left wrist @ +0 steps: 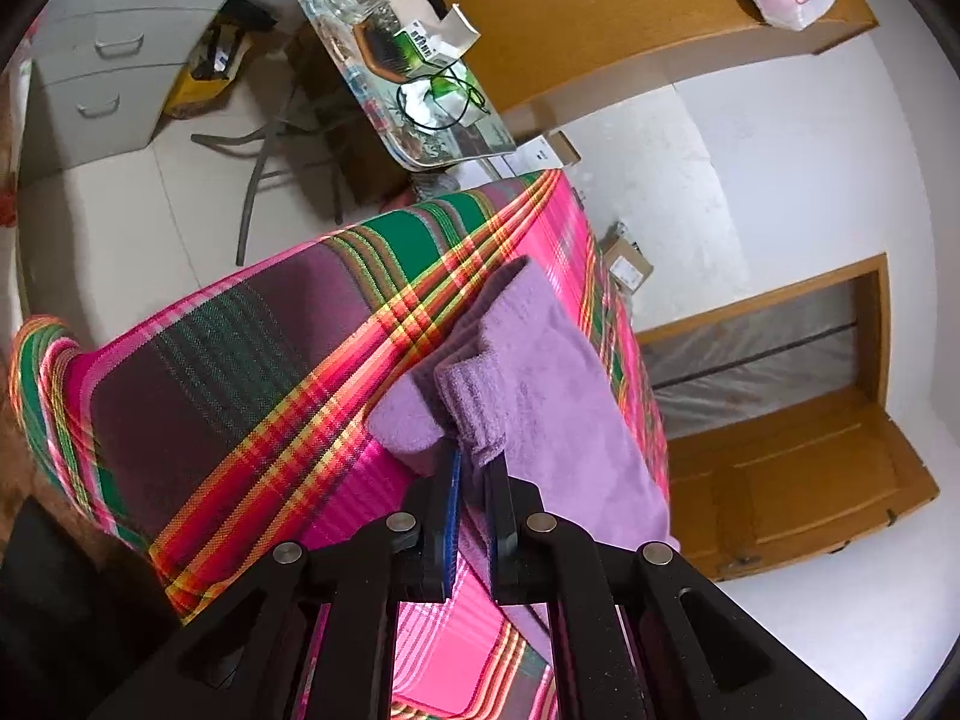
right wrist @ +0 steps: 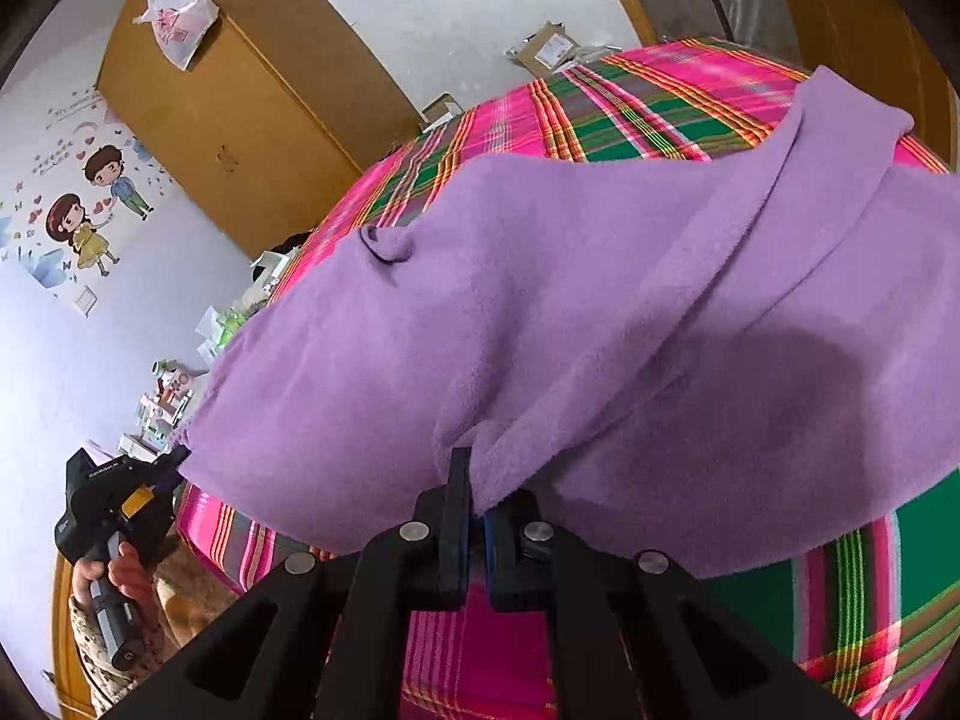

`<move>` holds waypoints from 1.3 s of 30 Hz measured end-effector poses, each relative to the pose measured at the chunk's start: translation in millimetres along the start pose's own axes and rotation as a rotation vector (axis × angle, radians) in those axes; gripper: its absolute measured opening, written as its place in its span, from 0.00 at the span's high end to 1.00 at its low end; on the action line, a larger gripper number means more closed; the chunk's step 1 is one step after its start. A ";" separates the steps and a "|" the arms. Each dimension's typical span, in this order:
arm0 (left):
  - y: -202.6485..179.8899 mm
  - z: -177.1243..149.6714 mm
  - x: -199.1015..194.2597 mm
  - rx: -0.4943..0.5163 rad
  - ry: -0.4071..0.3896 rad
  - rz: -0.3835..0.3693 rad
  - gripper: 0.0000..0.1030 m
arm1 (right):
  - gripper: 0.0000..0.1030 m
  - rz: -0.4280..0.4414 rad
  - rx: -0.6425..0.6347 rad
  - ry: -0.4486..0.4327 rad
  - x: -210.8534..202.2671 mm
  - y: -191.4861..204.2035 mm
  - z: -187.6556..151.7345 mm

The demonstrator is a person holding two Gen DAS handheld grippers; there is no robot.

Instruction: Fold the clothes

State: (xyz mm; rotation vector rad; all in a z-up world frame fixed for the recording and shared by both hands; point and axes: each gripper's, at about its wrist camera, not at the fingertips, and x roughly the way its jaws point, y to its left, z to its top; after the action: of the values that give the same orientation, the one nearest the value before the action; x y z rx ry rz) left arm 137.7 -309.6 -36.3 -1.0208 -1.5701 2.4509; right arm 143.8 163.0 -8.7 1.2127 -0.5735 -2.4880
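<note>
A purple fleece garment (right wrist: 540,312) lies spread over a bed with a pink, green and purple plaid cover (right wrist: 630,102). My right gripper (right wrist: 477,498) is shut on the garment's near edge and holds it slightly raised. My left gripper (left wrist: 474,468) is shut on a ribbed cuff or hem of the same garment (left wrist: 528,372), which runs away along the bed's right side. The left gripper also shows in the right wrist view (right wrist: 174,462), at the garment's far left corner, held by a hand.
The plaid bed (left wrist: 240,372) fills the middle. A cluttered glass table (left wrist: 408,72) and grey drawers (left wrist: 108,48) stand beyond it. Wooden wardrobes (right wrist: 240,96) line the wall. Cardboard packets (right wrist: 546,48) lie at the bed's far edge.
</note>
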 end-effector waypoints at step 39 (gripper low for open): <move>-205.7 -136.3 134.2 0.663 0.445 -0.156 0.90 | 0.91 -0.467 0.066 -0.161 -158.7 -140.0 17.7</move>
State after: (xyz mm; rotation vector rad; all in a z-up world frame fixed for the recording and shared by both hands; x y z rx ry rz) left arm 48.7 -51.8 31.3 -1.1335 -0.6097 2.1725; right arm 209.2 358.9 40.9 1.2999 -0.4544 -2.9987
